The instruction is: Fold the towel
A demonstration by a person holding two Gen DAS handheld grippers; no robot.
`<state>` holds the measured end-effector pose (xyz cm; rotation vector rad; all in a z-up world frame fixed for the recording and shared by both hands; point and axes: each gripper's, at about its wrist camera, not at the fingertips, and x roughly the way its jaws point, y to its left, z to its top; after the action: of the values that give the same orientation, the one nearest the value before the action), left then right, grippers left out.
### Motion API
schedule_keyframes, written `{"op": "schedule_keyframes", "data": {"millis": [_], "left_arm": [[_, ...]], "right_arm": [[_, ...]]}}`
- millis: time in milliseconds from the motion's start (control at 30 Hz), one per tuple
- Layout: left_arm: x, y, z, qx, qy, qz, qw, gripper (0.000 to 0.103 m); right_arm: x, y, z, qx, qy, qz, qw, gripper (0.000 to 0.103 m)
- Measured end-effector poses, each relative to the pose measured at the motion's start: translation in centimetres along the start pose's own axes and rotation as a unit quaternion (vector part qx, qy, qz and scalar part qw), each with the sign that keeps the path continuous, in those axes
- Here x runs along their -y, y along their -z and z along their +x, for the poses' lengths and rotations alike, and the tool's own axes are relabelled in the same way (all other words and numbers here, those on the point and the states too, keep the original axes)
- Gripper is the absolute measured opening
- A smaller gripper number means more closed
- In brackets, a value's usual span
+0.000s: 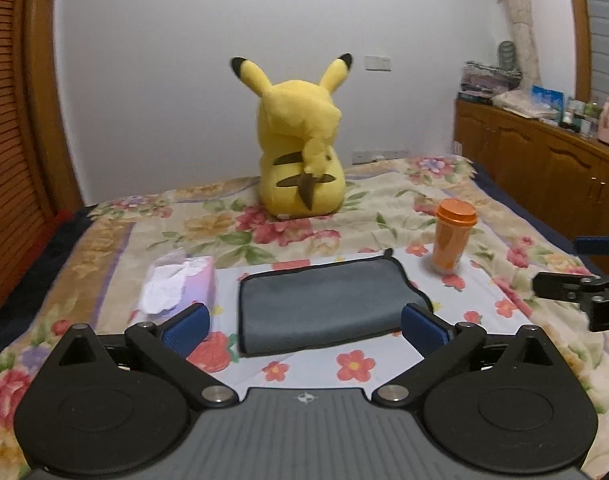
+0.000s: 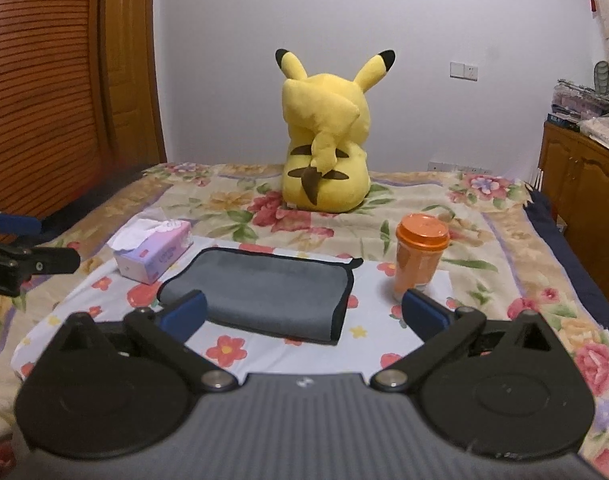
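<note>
From the left wrist camera, the left gripper (image 1: 304,328) hung over the bed (image 1: 104,240) with its two blue fingers (image 1: 186,330) spread wide apart. It held nothing. The gray towel (image 1: 324,304) lay flat on the flowery bedspread, folded into a long shape with a dark edge. It sat just ahead of the fingers, in the gap between them, and the right finger's tip looked level with the towel's near right corner. I could not tell if it touched. A tissue box (image 1: 180,284) sat just to the left of the towel. An orange cup (image 1: 453,240) with a lid stood to the right of it, behind its far corner. A yellow plush toy (image 1: 300,148) sat farther back with its back turned. The right gripper (image 1: 576,264) poked in at the right edge, well away from the towel.

From the right wrist camera, the right gripper (image 2: 304,312) had its fingers (image 2: 424,314) wide apart too, and it was empty. The towel (image 2: 264,292) lay ahead and a bit to the left, with the left finger in front of its near left corner. The cup (image 2: 420,256) stood just beyond the right finger. The tissue box (image 2: 154,250) sat past the towel's left end. The toy (image 2: 328,140) sat at the back. The left gripper (image 2: 24,248) showed at the left edge.
</note>
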<state>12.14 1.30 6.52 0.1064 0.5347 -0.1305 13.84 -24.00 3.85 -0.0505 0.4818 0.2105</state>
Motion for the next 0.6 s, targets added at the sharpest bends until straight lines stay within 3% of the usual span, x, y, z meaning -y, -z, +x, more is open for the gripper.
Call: {"op": "schedule_keyframes", "data": {"millis": [367,600], "left_arm": [[1.4,1.0,-4.1,0.01,-0.01,-0.014,0.9998,0.103],[2.2,3.4,-6.0,0.004,-0.009,-0.017,0.9998,0.103]], "right_arm": [[-0.3,0.0,-4.1,0.02,0.007,-0.001,1.0,0.103],[-0.6,1.2,-6.3,0.028,0.003,0.007,1.0,0.103]]}}
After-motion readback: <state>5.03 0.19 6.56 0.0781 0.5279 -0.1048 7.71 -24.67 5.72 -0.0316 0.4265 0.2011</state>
